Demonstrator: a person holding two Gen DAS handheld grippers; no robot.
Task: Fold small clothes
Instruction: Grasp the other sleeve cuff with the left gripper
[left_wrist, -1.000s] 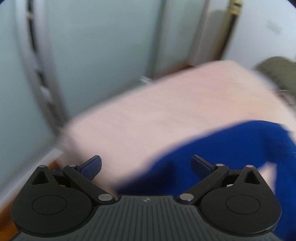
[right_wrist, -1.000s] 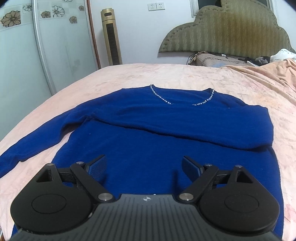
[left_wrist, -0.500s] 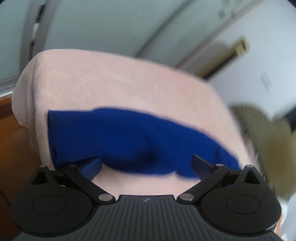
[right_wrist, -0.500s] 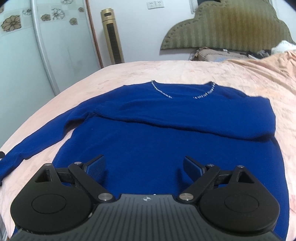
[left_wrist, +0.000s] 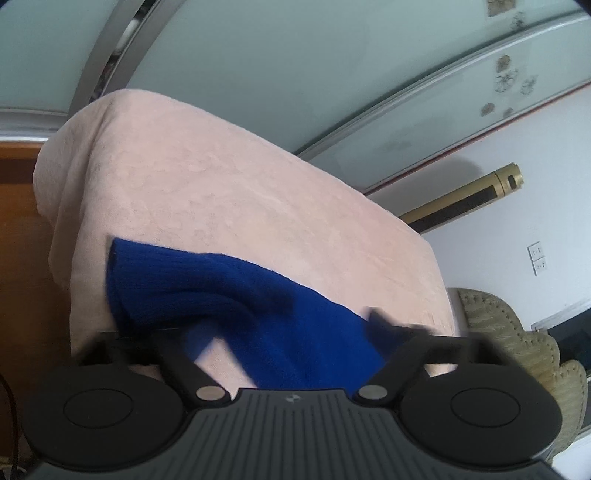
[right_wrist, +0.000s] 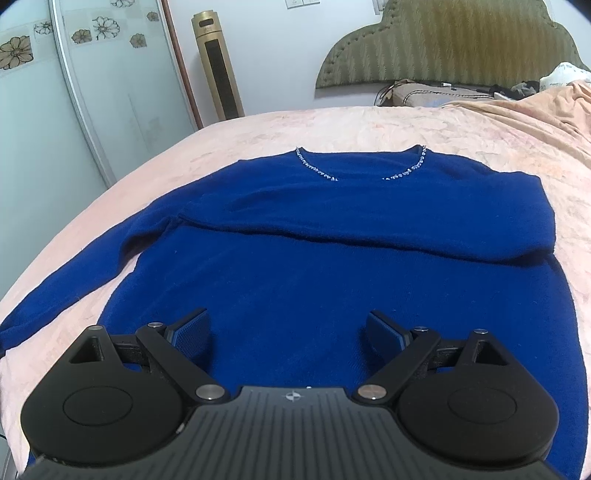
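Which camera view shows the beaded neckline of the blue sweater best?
The right wrist view. There the beaded neckline lies in full sight at the far end of the blue sweater, sharp and uncovered. The left wrist view shows only the sleeve near the bed's edge, no neckline.

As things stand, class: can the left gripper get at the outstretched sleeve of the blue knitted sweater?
Probably yes: the sleeve already lies between the left gripper's closing jaws, with nothing else on the pink bedspread blocking it.

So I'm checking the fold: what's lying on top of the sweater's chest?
One sleeve is folded across the sweater, just below the beaded neckline. The other sleeve lies out on the blanket. What the fold covers can't be seen.
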